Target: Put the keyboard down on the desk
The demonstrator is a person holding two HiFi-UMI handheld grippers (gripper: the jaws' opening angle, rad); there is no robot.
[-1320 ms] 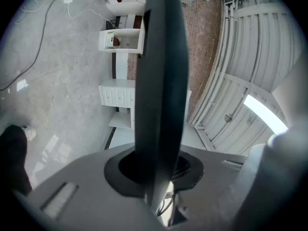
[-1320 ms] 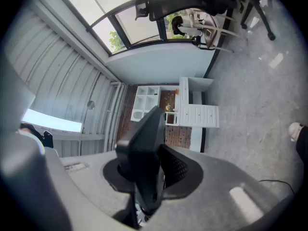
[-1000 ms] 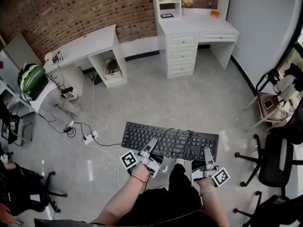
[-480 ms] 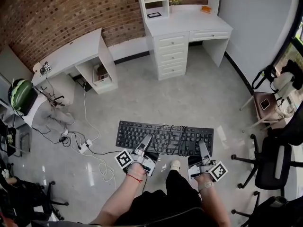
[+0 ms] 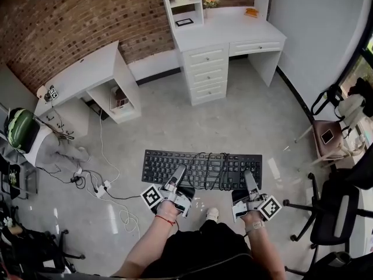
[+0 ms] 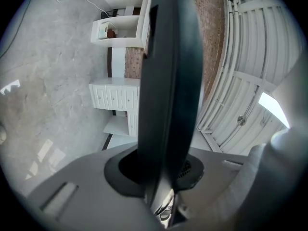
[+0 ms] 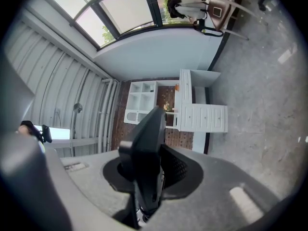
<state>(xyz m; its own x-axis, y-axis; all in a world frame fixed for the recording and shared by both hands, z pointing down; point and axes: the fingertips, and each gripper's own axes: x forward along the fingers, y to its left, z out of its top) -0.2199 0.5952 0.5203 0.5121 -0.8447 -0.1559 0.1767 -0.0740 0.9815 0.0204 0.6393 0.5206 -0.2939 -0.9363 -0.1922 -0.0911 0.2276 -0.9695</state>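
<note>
- The left tongs (image 5: pixel 180 172) and the right tongs (image 5: pixel 250 175) each clamp the near edge of the black full-size keyboard (image 5: pixel 192 167), one towards each end. In both gripper views the keyboard's edge fills the gap between the jaws.
- The grey polished floor (image 5: pixel 250 121) lies below the keyboard, which is carried level in the air.
- The white bench with drawers (image 5: pixel 230 31) stands against the red brick wall (image 5: pixel 70 16), well apart from the keyboard.
- A black cable (image 5: pixel 222 171) lies looped across the keys on the right half.

Keyboard (image 5: pixel 160 165) near edge (both ends) behind the fingers (image 5: pixel 178 176)
</note>
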